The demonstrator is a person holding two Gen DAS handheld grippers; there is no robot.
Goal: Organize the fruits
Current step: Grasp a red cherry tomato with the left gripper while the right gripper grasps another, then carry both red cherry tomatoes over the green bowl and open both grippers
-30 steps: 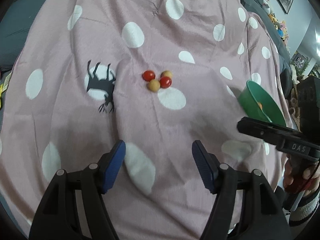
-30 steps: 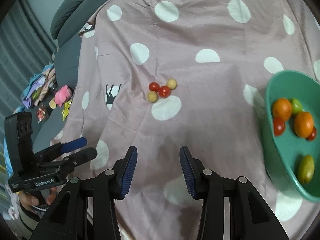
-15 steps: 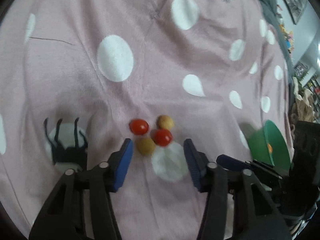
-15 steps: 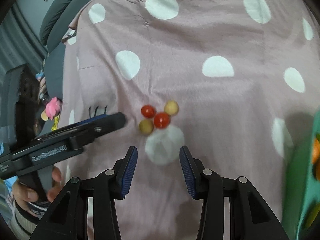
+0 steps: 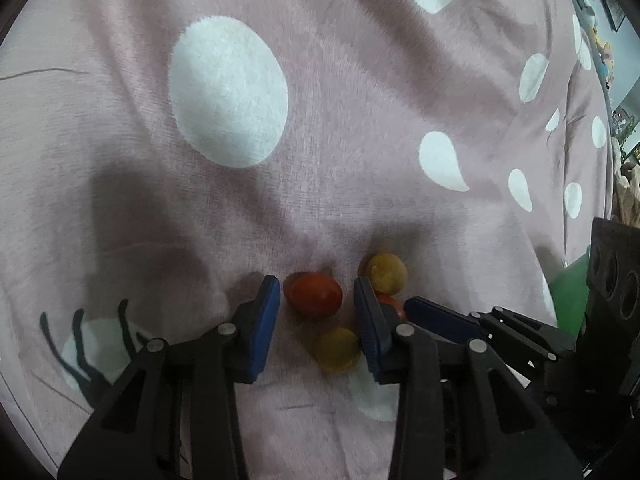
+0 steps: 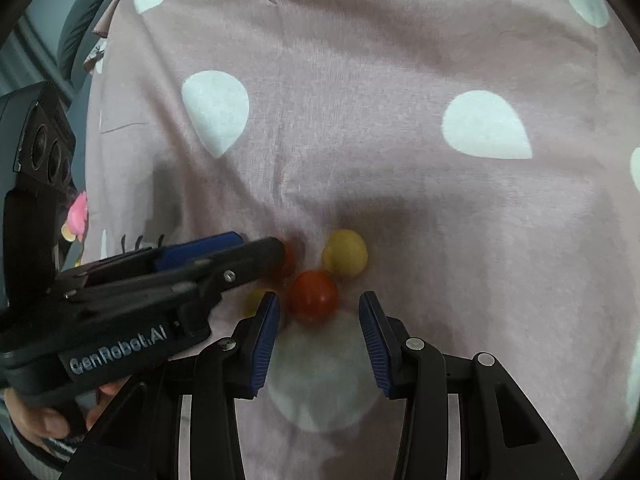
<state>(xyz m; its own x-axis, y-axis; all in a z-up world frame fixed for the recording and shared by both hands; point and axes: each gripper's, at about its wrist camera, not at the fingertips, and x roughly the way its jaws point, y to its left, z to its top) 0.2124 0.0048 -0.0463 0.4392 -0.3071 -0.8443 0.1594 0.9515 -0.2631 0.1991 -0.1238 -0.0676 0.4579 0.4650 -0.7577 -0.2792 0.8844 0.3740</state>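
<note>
- Left gripper (image 5: 316, 300), jaws parted, straddles a red tomato (image 5: 315, 294), its long axis lying crosswise between them.
- Right gripper (image 6: 318, 312), jaws spread, flanks another red tomato (image 6: 313, 295) on the blanket (image 6: 360, 140).

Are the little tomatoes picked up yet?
Not yet. All four still lie on the pink blanket. The left tongs are open around one red tomato; the right tongs are open at the other red one. Both yellow tomatoes wait.

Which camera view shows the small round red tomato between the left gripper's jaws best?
The left wrist view: the small round red tomato sits unobstructed between the open jaws. In the right wrist view, the left gripper hides nearly all of it.
</note>
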